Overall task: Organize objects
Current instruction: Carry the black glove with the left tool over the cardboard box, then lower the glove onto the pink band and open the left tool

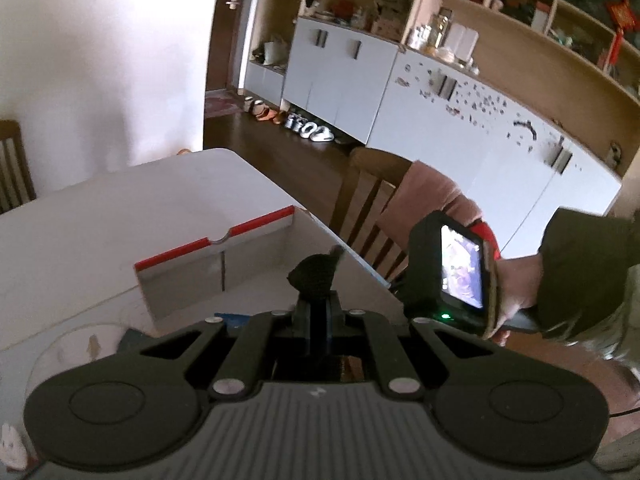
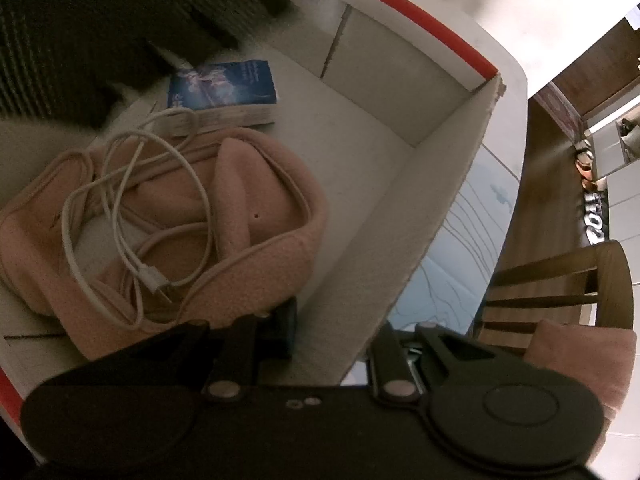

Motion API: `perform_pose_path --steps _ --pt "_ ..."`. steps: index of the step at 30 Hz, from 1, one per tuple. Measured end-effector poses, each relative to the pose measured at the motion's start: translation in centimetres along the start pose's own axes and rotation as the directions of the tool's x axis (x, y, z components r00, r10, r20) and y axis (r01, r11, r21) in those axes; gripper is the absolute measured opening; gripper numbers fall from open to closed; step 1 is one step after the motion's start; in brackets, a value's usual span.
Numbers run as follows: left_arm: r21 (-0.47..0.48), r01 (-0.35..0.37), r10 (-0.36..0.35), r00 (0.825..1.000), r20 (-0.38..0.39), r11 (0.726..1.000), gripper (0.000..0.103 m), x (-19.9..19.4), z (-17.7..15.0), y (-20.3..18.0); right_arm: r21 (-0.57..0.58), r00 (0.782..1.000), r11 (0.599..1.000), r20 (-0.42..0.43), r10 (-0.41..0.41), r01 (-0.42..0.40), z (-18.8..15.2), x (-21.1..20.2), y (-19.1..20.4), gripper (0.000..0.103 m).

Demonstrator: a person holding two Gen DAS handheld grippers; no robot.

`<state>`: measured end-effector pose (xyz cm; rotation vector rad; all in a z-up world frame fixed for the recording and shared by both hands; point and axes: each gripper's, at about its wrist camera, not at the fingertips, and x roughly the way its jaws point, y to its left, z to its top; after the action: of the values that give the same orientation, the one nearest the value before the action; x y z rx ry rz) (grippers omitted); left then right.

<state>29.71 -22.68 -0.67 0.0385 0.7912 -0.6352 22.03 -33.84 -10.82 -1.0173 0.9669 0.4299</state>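
Two grippers: working at the red-rimmed white cardboard box (image 2: 404, 128).
Left gripper (image 1: 318, 280): clamped on dark knitted cloth (image 1: 316, 276), above the box, likely for dropping in.
Right gripper (image 2: 316, 340): pinches the box wall, apparently steadying it.

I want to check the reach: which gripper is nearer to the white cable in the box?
Right. The right gripper hangs right over the box, just beside the white cable. The left gripper, holding dark fabric, sits farther back.

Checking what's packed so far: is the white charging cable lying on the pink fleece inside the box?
Yes, the coiled white cable lies on top of the pink fleece inside the box.
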Motion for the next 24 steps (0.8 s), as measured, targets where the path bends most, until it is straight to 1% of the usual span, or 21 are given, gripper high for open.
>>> perform_pose_path --steps 7,12,20,24 --pt "0.02 -0.029 0.03 0.998 -0.054 0.999 0.005 4.2 -0.7 0.1 -0.002 1.0 1.0 0.002 0.002 -0.002 -0.2 0.0 -0.4 0.015" --pt "0.031 -0.066 0.07 0.991 -0.116 0.997 0.005 7.1 -1.2 0.5 -0.012 1.0 1.0 0.001 -0.001 0.001 -0.1 0.2 -0.6 0.015" --pt "0.118 -0.133 0.156 0.964 -0.214 0.984 0.005 10.1 -2.9 0.6 -0.023 1.0 1.0 -0.002 -0.008 0.008 0.1 0.5 -0.8 0.016" --pt "0.132 -0.159 0.187 0.951 -0.247 0.979 0.006 11.1 -3.5 1.0 -0.024 1.0 1.0 -0.001 -0.011 0.011 0.2 0.7 -1.0 0.016"
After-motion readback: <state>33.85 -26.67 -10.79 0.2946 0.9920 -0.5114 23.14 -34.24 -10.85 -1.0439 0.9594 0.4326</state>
